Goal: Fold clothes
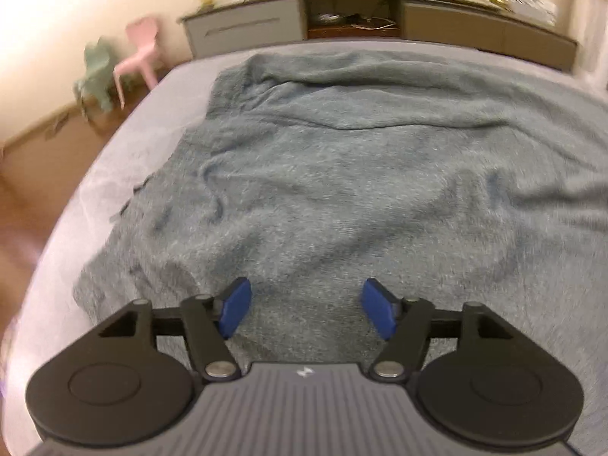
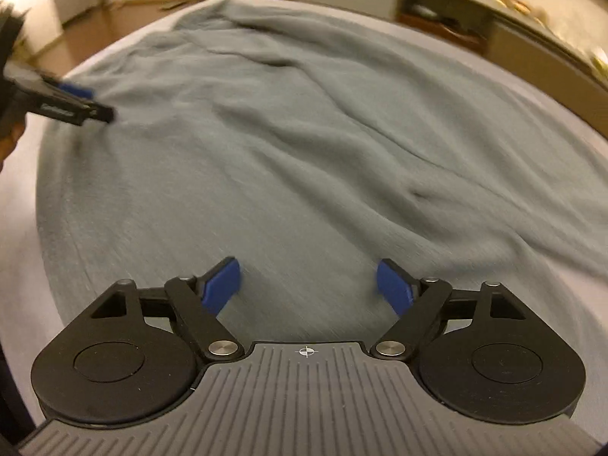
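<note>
A grey-blue garment (image 1: 342, 174) lies spread and rumpled across the bed (image 1: 182, 76), near its left edge, as the left gripper (image 1: 306, 309) and right gripper (image 2: 308, 285) hover above, both wide and empty.

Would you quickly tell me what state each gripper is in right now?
Left gripper: open, nothing between its blue pads, above the grey-blue garment.
Right gripper: open, holding nothing, above the same garment.
</note>
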A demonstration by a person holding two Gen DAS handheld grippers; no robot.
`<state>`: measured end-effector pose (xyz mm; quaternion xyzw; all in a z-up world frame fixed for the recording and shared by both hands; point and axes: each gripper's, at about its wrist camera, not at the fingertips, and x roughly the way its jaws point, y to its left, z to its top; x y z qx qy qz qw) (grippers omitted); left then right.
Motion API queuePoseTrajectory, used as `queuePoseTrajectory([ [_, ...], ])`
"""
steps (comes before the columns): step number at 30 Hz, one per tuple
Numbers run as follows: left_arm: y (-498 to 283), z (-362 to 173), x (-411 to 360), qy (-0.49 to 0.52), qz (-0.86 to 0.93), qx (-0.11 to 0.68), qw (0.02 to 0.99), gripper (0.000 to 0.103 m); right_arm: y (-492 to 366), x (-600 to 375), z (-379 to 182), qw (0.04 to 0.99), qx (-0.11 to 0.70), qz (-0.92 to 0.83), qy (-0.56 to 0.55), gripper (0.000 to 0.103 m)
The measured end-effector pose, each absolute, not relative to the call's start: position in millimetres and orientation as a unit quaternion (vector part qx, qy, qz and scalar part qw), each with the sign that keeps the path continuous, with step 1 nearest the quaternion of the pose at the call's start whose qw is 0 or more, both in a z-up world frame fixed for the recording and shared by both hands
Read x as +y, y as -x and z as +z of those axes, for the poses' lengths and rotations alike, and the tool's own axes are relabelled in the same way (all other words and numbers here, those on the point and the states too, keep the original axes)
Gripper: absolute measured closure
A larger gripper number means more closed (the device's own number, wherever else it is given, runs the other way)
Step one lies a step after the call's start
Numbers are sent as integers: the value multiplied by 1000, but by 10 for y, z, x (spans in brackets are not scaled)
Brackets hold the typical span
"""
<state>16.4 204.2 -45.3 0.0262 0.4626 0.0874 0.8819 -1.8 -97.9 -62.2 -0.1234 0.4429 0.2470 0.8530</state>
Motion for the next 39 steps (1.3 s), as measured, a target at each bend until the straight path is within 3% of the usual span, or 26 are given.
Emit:
queuePoseTrajectory([
  [4,-40,-357,2048,-29,99,445,890,45,206,-1720,-340,873,432,222,46,33],
  [8,-70,-423,2166,-37,127,458,879,45,434,-2588,-423,891,440,93,66,37],
  [10,-101,-456,2249,-41,146,462,874,39,522,-3162,-457,900,433,8,40,39],
  [14,-145,-451,2315,-16,154,467,871,39,457,-3880,-498,895,442,-63,-16,48],
  [15,-163,-452,2309,-12,155,468,870,39,393,-3971,-557,893,444,-67,-14,43],
  [17,-186,-455,2252,-9,148,470,870,39,264,-4154,-591,894,441,-74,-19,43],
  [21,-184,-456,2175,-20,139,467,873,30,-62,-4370,-629,892,442,-94,-32,43],
  [24,-157,-443,2342,-13,175,464,869,29,-135,-4421,-560,881,464,-83,-41,41],
  [27,-136,-418,2503,17,178,469,865,29,-135,-4316,-558,880,472,-56,-4,30],
  [28,-140,-399,2529,27,176,472,864,34,-158,-4352,-535,882,467,-62,-14,33],
  [29,-144,-365,2543,42,171,471,864,37,-181,-4403,-503,884,461,-67,-32,44],
  [31,-143,-225,2495,67,147,451,878,39,-142,-4514,-289,901,420,-54,-93,43],
  [37,-466,-64,2156,87,95,423,897,37,-904,-4442,150,926,362,-7,-108,36],
  [39,-613,-79,2031,84,81,424,898,37,-1392,-4429,167,930,357,-14,-87,24],
])
